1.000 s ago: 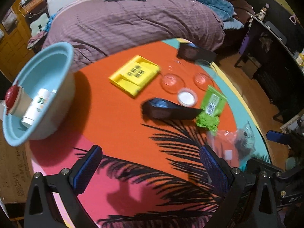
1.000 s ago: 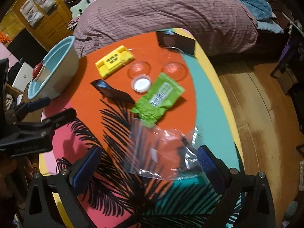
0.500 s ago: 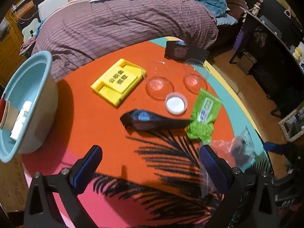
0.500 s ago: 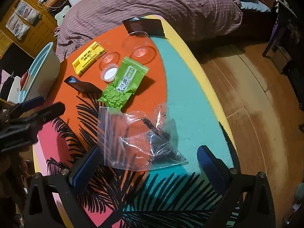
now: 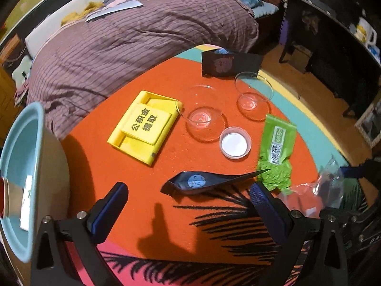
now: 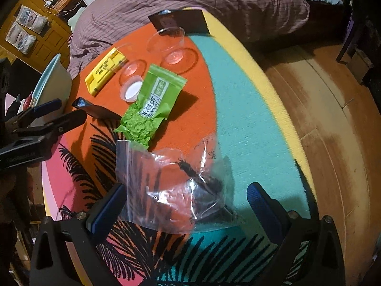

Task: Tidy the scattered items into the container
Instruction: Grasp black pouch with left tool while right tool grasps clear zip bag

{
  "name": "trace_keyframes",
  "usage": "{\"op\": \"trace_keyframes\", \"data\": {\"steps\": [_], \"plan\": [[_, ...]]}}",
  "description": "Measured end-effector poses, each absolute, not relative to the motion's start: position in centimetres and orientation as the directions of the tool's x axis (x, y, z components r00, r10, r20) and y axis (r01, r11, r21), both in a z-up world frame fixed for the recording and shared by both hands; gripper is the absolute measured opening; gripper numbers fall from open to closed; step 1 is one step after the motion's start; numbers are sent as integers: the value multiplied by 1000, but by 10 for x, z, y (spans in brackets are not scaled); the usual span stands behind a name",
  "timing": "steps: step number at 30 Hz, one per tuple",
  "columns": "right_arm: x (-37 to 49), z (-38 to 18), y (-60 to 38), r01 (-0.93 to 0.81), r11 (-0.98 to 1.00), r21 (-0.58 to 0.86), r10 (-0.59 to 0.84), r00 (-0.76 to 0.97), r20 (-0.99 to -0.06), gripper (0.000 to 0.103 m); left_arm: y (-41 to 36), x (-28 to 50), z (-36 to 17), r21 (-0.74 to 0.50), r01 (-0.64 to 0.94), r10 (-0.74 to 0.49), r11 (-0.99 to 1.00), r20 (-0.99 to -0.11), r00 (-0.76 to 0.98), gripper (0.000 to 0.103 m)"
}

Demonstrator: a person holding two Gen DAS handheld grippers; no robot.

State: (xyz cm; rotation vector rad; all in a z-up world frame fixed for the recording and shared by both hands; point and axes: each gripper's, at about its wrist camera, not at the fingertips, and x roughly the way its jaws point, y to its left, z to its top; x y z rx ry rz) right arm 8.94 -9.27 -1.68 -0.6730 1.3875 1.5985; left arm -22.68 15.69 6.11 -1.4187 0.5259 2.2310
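— Basin position?

— Far left of my left view, on the table edge, with a few things already in it. Scattered on the cloth: yellow box, two glass bowls, white lid, green packet, dark pouch.

— Grippers?

— My left gripper hangs with its jaws wide apart, the pouch lying between them beyond the tips, gripping nothing. My right gripper is also spread, empty, straddling the clear bag of dark bits.
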Motion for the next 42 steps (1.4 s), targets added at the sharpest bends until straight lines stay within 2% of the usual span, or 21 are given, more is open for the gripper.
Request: {"op": "trace_keyframes", "data": {"steps": [15,24,29,31,36,40,41,42], "plan": [[72,-29,-84,-898,4,440,252,-425,-870,103,174,-232,39,129,-629,165,-767,-907,-387,103],[69,-27,-83,-905,15,425,263,-406,-875,88,182,-223,37,134,-699,187,-703,-913,-363,103],[67,-25,-81,-903,28,428,269,-405,-874,80,185,-220,29,156,-718,151,-678,-927,-344,74],[66,-24,-80,-904,28,426,272,-403,-874,76,183,-221,29,146,-713,151,-686,-930,-335,71],[66,-23,-81,-897,46,440,275,-412,-869,68,179,-219,31,147,-713,147,-686,-931,-334,58],[65,-22,-81,-894,52,446,280,-416,-865,59,175,-219,30,140,-720,137,-680,-940,-312,42],[65,-22,-80,-893,52,448,282,-417,-864,58,175,-219,30,139,-723,137,-677,-941,-310,30],[65,-21,-80,-893,52,448,284,-417,-864,56,175,-219,30,145,-725,132,-673,-941,-311,29]]}}
